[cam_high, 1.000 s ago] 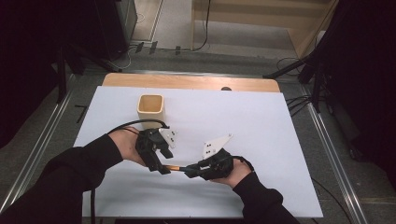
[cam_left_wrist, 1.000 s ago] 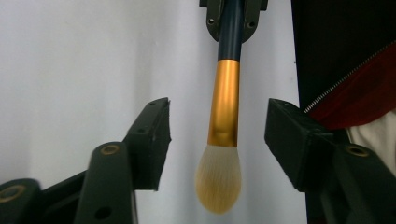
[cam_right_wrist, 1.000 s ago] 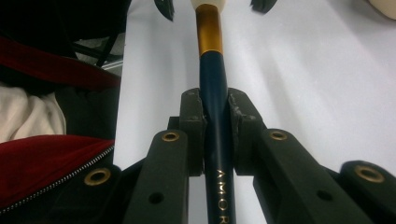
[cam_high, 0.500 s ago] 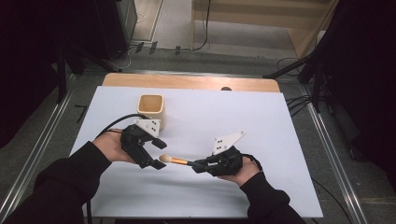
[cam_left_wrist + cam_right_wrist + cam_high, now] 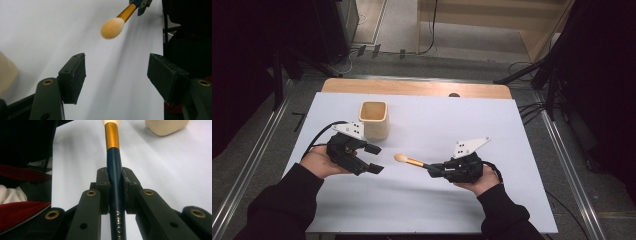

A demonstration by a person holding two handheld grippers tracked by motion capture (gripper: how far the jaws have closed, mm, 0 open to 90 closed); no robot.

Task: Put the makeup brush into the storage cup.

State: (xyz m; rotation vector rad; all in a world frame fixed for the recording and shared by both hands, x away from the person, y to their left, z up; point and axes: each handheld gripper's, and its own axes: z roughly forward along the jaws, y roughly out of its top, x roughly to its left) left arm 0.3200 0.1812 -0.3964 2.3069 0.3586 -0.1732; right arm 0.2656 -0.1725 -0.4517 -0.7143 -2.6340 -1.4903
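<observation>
A makeup brush [image 5: 409, 161] with a dark blue handle, gold ferrule and peach bristle head hangs level above the white sheet. My right gripper [image 5: 432, 170] is shut on its handle, and the right gripper view shows the jaws [image 5: 115, 180] clamping the blue handle [image 5: 113, 157]. My left gripper [image 5: 374, 159] stands open a short way left of the bristles, holding nothing. In the left gripper view the bristle head [image 5: 112, 28] floats beyond the wide-open jaws [image 5: 117, 72].
A beige square cup [image 5: 374, 120] stands upright just behind the left gripper; it also shows as the cup [image 5: 166, 126] and the cup's edge [image 5: 6, 75]. The white sheet [image 5: 472, 125] covers the table, with a wooden strip [image 5: 412, 87] at the far edge.
The two grippers have drawn apart. The left one moved left, away from the brush, and stands open; the right one moved slightly right, keeping the brush.
</observation>
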